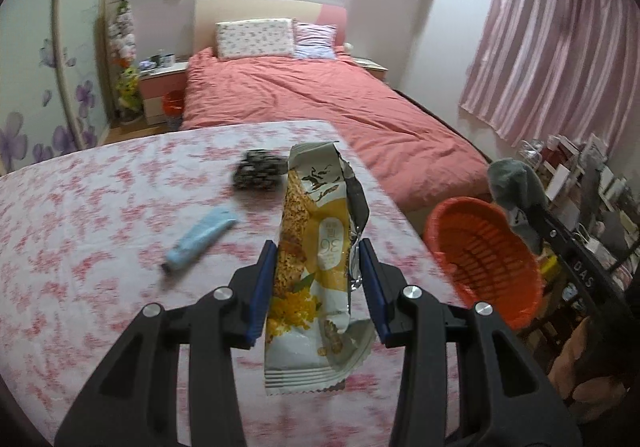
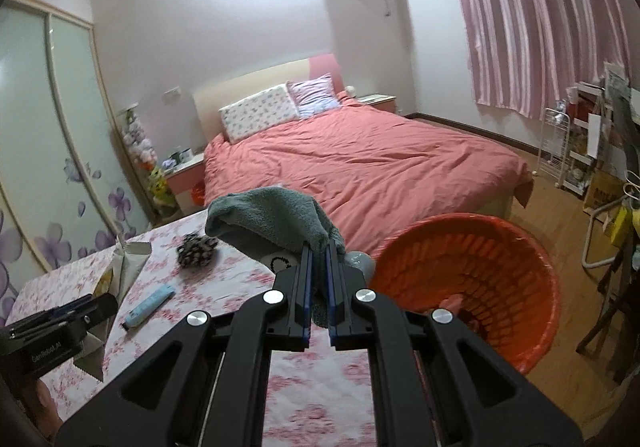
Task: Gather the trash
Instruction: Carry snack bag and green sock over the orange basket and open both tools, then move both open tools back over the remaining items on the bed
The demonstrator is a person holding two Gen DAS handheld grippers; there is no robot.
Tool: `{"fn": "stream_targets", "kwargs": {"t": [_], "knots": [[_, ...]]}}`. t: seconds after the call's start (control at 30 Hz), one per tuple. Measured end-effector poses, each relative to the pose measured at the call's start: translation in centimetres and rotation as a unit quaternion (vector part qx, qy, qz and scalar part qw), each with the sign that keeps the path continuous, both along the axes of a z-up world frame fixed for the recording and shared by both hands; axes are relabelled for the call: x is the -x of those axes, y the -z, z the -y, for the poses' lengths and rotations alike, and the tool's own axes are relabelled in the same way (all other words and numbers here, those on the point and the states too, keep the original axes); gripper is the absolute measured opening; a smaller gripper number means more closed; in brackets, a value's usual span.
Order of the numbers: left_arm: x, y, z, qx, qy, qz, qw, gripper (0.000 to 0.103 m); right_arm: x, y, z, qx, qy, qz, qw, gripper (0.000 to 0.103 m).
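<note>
Wrapper (image 1: 320, 259) sits pinched in my left gripper (image 1: 318, 267), sock (image 2: 272, 223) clamped in my right gripper (image 2: 319, 267); either could, I reckon, snag the basket (image 2: 532, 267) rim and fall outside.

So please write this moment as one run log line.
left gripper: shut on snack wrapper | right gripper: shut on grey sock | orange basket: beside table, near both

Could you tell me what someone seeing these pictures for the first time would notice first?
Most likely the torn snack wrapper held upright between the left gripper fingers, above the pink floral tablecloth. Next, the grey sock pinched in the right gripper, close beside the orange basket at the table's edge. A blue tube and a dark pinecone lie on the cloth, with a big pink bed behind.
</note>
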State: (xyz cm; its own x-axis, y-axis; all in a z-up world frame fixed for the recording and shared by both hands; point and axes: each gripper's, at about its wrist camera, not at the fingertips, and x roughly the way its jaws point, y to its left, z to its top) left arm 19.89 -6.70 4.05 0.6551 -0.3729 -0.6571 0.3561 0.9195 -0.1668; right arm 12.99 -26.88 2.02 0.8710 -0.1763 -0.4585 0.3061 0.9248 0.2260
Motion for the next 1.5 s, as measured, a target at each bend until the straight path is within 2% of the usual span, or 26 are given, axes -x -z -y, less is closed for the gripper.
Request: {"fn": "stream_targets", "kwargs": {"t": [0.37, 0.6, 0.67, 0.8, 0.87, 0.97, 1.1, 1.17, 1.27, 1.37, 1.5], "knots": [[0.2, 1.5, 10.1, 0.027, 0.094, -0.018, 0.9951, 0.041, 1.7, 1.2, 6.5, -0.016, 0.077, 0.010, 0.997, 0.006], [-0.3, 3.6, 17.8, 0.029, 0.149, -0.042, 0.9874, 0.042, 1.7, 3.2, 11.0, -0.055, 0.111, -0.002, 0.992, 0.006], [-0.8, 4.4, 19.8, 0.027, 0.160, -0.050, 0.9854, 0.044, 1.4, 4.1, 12.2, -0.071, 0.118, -0.010, 0.990, 0.006], [-1.9, 6.5, 22.3, 0.014, 0.162, -0.064, 0.9846, 0.056, 1.1, 5.3, 13.7, -0.092, 0.115, -0.021, 0.989, 0.010], [-2.3, 7.4, 22.5, 0.006, 0.159, -0.071, 0.9847, 0.057, 1.0, 6.0, 14.1, -0.094, 0.113, -0.031, 0.989, 0.025], [-3.1, 8.3, 21.8, -0.004, 0.146, -0.079, 0.9861, 0.060, 1.0, 6.8, 14.0, -0.094, 0.113, -0.038, 0.988, 0.041], [-4.0, 9.0, 20.4, -0.016, 0.129, -0.084, 0.9880, 0.062, 1.0, 7.2, 13.8, -0.094, 0.113, -0.048, 0.988, 0.048], [-4.0, 9.0, 19.4, -0.026, 0.119, -0.074, 0.9898, 0.067, 1.1, 7.0, 13.4, -0.080, 0.116, -0.050, 0.989, 0.061], [-4.1, 9.0, 17.5, -0.046, 0.095, -0.058, 0.9927, 0.073, 1.1, 6.6, 12.8, -0.053, 0.118, -0.050, 0.990, 0.071], [-4.3, 8.9, 15.2, -0.070, 0.069, -0.046, 0.9941, 0.078, 1.1, 6.3, 11.9, -0.027, 0.117, -0.052, 0.991, 0.077], [-5.1, 9.0, 11.0, -0.104, 0.030, -0.025, 0.9938, 0.079, 0.8, 6.2, 10.7, -0.004, 0.106, -0.057, 0.993, 0.077]]}}
